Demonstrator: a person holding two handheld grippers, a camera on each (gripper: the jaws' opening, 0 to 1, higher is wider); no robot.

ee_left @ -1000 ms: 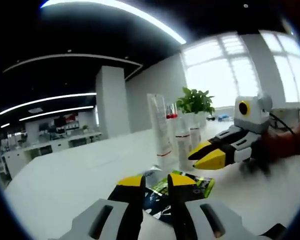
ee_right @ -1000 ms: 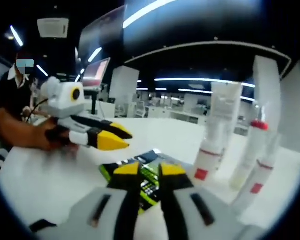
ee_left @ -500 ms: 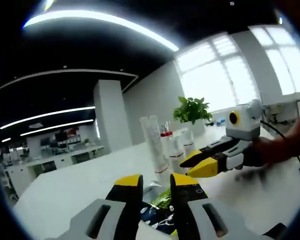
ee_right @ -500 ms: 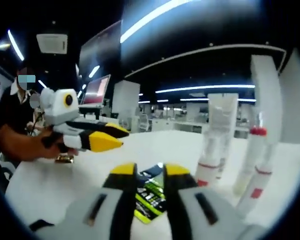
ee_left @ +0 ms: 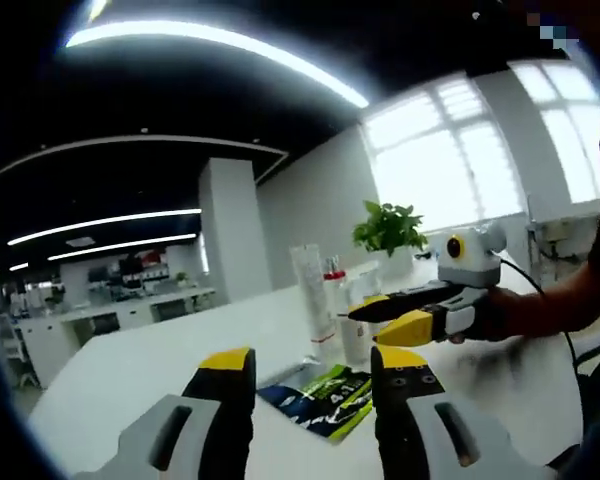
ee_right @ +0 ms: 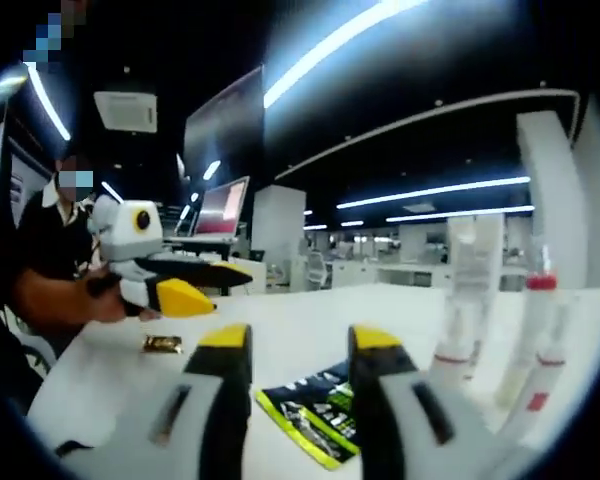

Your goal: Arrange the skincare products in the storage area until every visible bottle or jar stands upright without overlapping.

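Both claws stand apart with nothing between them: the left gripper [ee_left: 310,372] and the right gripper [ee_right: 288,345] hang just over the white table [ee_left: 130,370], each over the flat dark-and-green sachet [ee_left: 320,398] lying on it. Beyond the sachet, toward the table's far edge by the potted plant [ee_left: 388,226], the tall clear tubes [ee_right: 468,290] stand upright close together, one with a red cap [ee_right: 541,283]

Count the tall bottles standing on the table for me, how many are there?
3 that I can tell: a tall clear tube, a red-capped bottle beside it, and a red-banded one in front. More may hide behind.
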